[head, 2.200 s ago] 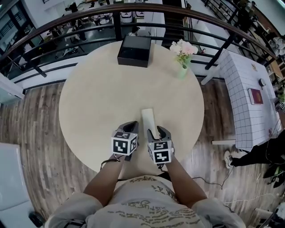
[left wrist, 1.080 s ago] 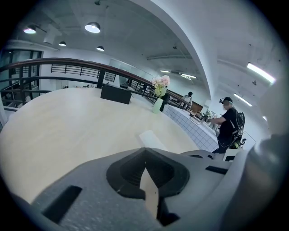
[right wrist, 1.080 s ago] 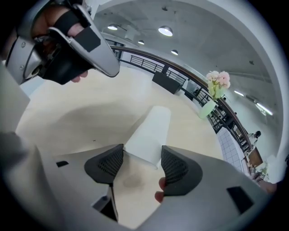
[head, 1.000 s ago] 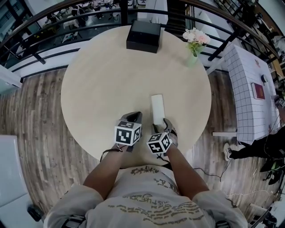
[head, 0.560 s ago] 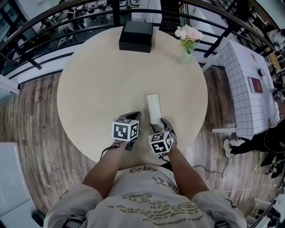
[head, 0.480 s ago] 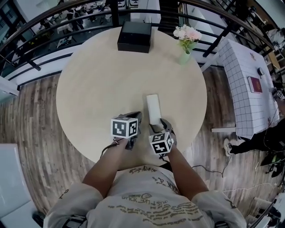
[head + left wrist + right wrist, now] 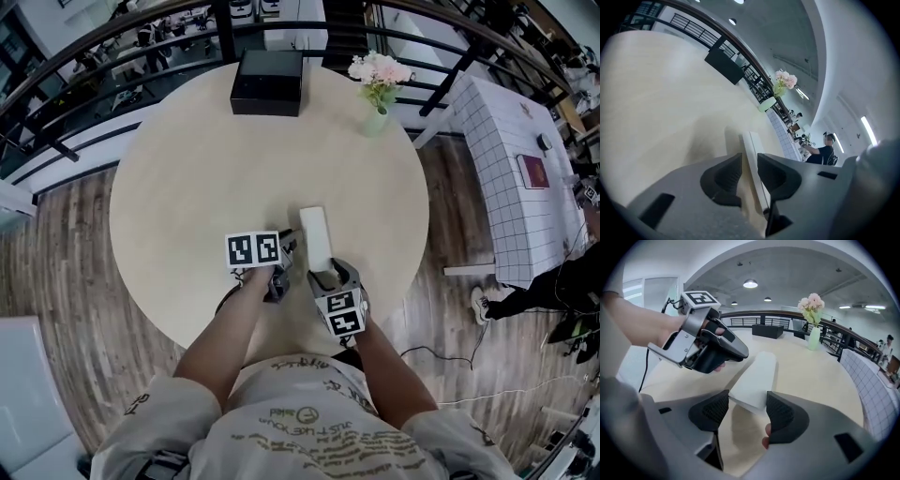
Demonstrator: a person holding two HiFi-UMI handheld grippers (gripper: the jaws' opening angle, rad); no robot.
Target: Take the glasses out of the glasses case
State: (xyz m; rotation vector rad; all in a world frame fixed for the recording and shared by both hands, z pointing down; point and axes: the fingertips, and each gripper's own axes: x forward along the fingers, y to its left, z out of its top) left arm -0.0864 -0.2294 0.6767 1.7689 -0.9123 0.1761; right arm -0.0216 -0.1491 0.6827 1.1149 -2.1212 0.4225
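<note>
A shut white glasses case [image 7: 314, 232] lies on the round beige table [image 7: 178, 187], near its front edge. My right gripper [image 7: 328, 276] is shut on the case's near end; in the right gripper view both pads press its sides [image 7: 757, 376]. My left gripper [image 7: 284, 255] is at the case's left side, seen in the right gripper view as a dark nose [image 7: 740, 350]. Its jaws have just been opening. They stand apart with the case's long edge [image 7: 751, 143] running between them, and a gap shows at the left pad. The glasses are not visible.
A black box [image 7: 267, 82] sits at the table's far edge, with a vase of pink flowers [image 7: 377, 89] to its right. A dark railing [image 7: 84, 75] curves behind the table. A white grid-patterned table [image 7: 511, 169] stands to the right.
My left gripper has moved in to the case's left side and rolled, so its marker cube now faces up. Its jaws have opened. The right gripper has rolled a little, still on the case's near end.
</note>
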